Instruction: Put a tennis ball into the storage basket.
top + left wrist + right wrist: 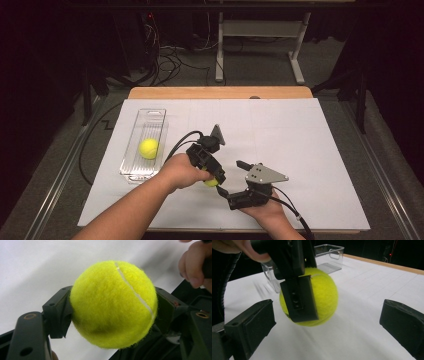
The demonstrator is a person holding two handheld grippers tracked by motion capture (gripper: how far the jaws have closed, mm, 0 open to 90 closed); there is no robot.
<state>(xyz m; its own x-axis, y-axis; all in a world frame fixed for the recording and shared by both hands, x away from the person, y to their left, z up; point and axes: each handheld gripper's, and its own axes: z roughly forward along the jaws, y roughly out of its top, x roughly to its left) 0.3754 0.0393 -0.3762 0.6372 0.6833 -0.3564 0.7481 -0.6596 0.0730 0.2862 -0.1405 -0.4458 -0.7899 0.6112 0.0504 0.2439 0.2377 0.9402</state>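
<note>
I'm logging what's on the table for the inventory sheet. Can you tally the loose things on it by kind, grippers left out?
Tennis balls: 2, one in the clear bin, one held in the left gripper
Clear plastic bins: 1
Total: 3

no readable text anywhere (labels, brands, numbers included).

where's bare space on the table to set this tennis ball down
The white table is bare on its whole right half and along the far edge. The clear bin has room beyond the ball in it. Crowded: front centre, where the left tongs hold the tennis ball beside the right tongs.
</note>
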